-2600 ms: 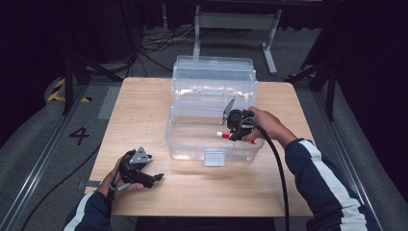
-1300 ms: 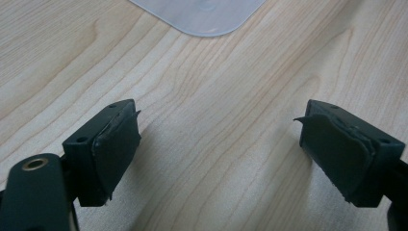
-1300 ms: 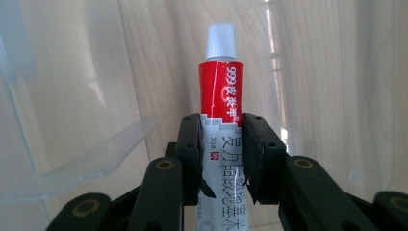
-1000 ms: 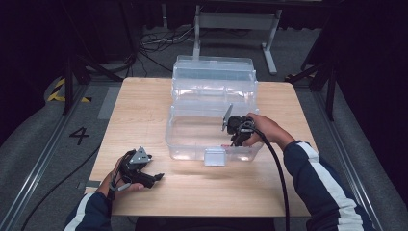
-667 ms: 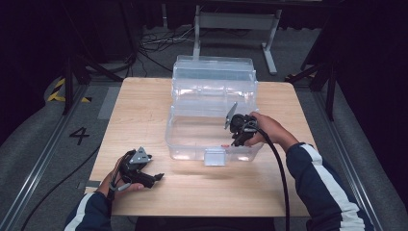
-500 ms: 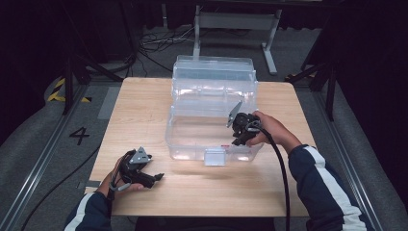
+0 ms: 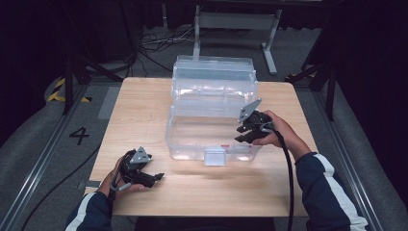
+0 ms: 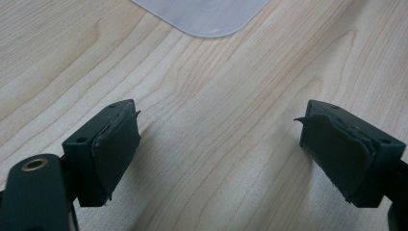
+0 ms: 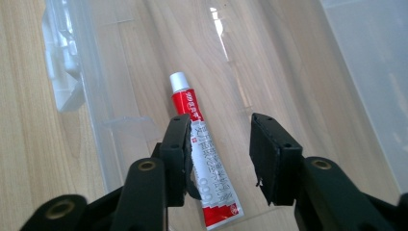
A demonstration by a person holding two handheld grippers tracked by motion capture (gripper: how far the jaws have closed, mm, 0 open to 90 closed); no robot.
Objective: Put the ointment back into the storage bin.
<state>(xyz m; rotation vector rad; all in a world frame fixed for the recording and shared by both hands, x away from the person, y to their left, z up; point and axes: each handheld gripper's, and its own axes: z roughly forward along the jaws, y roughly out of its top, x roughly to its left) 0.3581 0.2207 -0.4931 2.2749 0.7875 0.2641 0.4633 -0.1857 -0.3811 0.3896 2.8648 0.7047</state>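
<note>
2 grippers | right gripper [image 9: 219, 159] fingers just opened, lifted off tube [image 9: 202, 159] | left gripper [image 8: 219, 154] fingers released, unmoved

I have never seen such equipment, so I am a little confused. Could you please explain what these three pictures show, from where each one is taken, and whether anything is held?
A person sits at a wooden table with a hand-held gripper in each hand. One picture looks down from above. The other two come from cameras riding on the grippers, looking along their black jaws. On the table stands a clear plastic box, its lid open. The left gripper rests on the table, open and empty. The right gripper is over the box; its jaws have just been opening. A red and white tube lies on the box floor below them, not gripped.
</note>
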